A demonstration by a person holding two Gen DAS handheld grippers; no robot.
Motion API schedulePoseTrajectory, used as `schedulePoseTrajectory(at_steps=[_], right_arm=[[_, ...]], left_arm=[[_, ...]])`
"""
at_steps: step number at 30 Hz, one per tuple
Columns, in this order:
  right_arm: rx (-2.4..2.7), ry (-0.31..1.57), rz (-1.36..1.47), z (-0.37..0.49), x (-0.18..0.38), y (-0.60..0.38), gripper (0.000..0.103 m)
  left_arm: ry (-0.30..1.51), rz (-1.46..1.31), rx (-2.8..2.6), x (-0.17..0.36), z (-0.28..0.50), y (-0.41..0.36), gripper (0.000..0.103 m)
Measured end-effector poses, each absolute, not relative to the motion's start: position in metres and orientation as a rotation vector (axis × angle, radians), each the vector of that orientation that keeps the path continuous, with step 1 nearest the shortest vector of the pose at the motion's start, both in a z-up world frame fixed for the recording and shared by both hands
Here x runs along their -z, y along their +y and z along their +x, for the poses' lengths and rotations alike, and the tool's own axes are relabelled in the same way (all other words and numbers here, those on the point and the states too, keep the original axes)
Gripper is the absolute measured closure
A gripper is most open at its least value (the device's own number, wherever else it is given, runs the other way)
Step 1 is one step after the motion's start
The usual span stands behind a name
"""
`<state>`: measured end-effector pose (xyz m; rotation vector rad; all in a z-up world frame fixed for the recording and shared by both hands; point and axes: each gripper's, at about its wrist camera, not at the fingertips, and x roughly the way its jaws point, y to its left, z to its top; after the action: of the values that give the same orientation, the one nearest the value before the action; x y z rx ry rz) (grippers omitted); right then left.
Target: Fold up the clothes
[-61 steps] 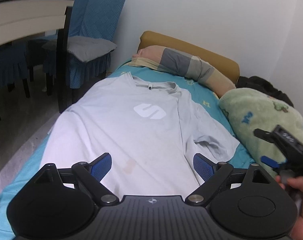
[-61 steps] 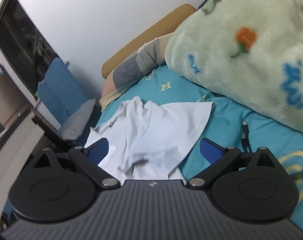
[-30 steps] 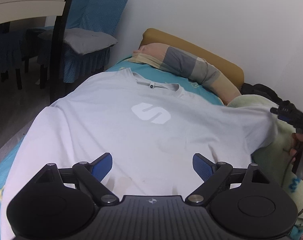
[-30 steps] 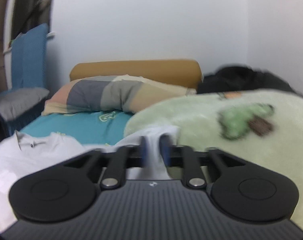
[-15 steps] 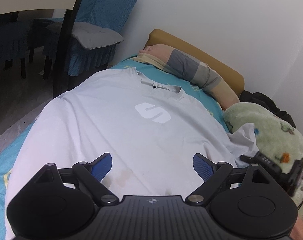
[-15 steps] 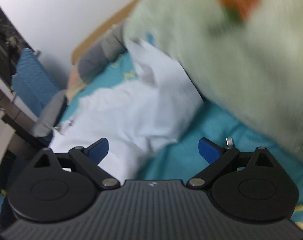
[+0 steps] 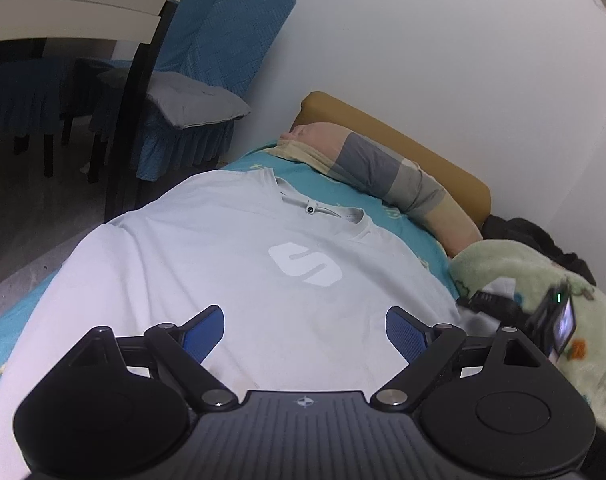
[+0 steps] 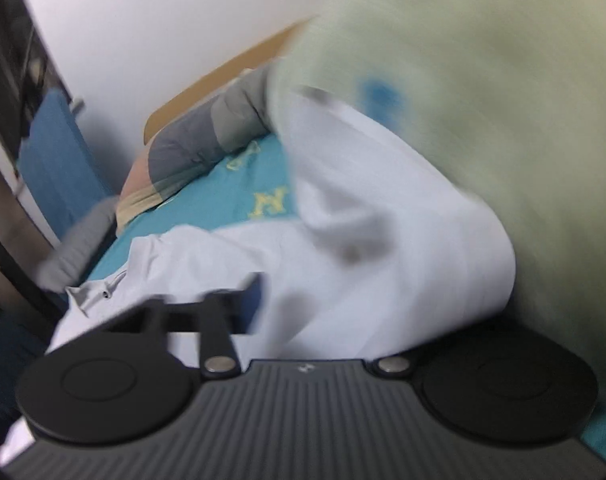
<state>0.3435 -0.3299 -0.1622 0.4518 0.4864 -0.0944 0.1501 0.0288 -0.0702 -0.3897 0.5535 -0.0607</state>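
A light grey T-shirt (image 7: 263,264) with a white logo lies face up on the teal bed sheet (image 7: 7,328), collar toward the pillow. My left gripper (image 7: 305,332) hovers open over the shirt's lower half, with nothing between its blue pads. At the shirt's right edge, by the green blanket, is my right gripper (image 7: 477,300). The right wrist view is blurred. There the right sleeve (image 8: 383,216) bunches against the blanket and drapes over my right gripper (image 8: 303,292). Only its left finger (image 8: 251,292) shows; the other is hidden by cloth.
A fluffy green blanket (image 7: 543,272) is piled along the bed's right side. A striped pillow (image 7: 383,168) lies against the tan headboard (image 7: 423,152). Left of the bed stand a blue-covered chair (image 7: 207,60) and a table (image 7: 63,12). Dark clothing sits in the far right corner.
The right gripper, shut on the sleeve a second ago, opened, dropped it by the blanket, and now pushes into the fabric with its left finger further in. The left gripper barely moved.
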Motion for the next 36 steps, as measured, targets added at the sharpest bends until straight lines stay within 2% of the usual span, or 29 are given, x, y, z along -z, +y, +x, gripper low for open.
schedulePoseTrajectory(at_steps=[1, 3, 8, 11, 18, 25, 26, 27, 28, 29, 30, 36], right_arm=[[0.102, 0.469, 0.416, 0.346, 0.149, -0.324, 0.09], [0.106, 0.411, 0.35, 0.344, 0.117, -0.314, 0.093], [0.091, 0.306, 0.124, 0.332, 0.028, -0.26, 0.094], [0.066, 0.279, -0.052, 0.326, -0.002, -0.204, 0.094], [-0.053, 0.297, -0.352, 0.325, 0.009, -0.063, 0.094], [-0.162, 0.457, -0.432, 0.362, 0.099, 0.016, 0.091], [-0.184, 0.5, -0.391, 0.369, 0.107, 0.015, 0.08], [-0.21, 0.544, -0.336, 0.377, 0.113, 0.013, 0.053], [-0.228, 0.572, -0.287, 0.379, 0.115, 0.009, 0.036], [-0.24, 0.586, -0.244, 0.378, 0.116, 0.005, 0.01], [-0.248, 0.593, -0.207, 0.377, 0.115, 0.001, 0.007], [-0.262, 0.596, -0.021, 0.348, 0.08, -0.034, 0.006]], left_arm=[[0.551, -0.385, 0.059, 0.069, 0.149, 0.03, 0.013], [0.548, -0.382, 0.039, 0.064, 0.146, 0.033, 0.013], [0.523, -0.423, -0.008, 0.043, 0.137, 0.057, 0.013], [0.514, -0.462, -0.04, 0.03, 0.132, 0.079, 0.013], [0.518, -0.504, -0.12, 0.015, 0.123, 0.136, 0.013], [0.607, -0.574, -0.156, 0.046, 0.142, 0.163, 0.013], [0.621, -0.58, -0.151, 0.051, 0.146, 0.164, 0.013], [0.634, -0.586, -0.148, 0.057, 0.15, 0.165, 0.013], [0.645, -0.592, -0.151, 0.062, 0.154, 0.166, 0.014], [0.652, -0.599, -0.161, 0.066, 0.156, 0.167, 0.014], [0.655, -0.605, -0.168, 0.07, 0.158, 0.168, 0.014], [0.698, -0.604, -0.123, 0.085, 0.164, 0.158, 0.014]])
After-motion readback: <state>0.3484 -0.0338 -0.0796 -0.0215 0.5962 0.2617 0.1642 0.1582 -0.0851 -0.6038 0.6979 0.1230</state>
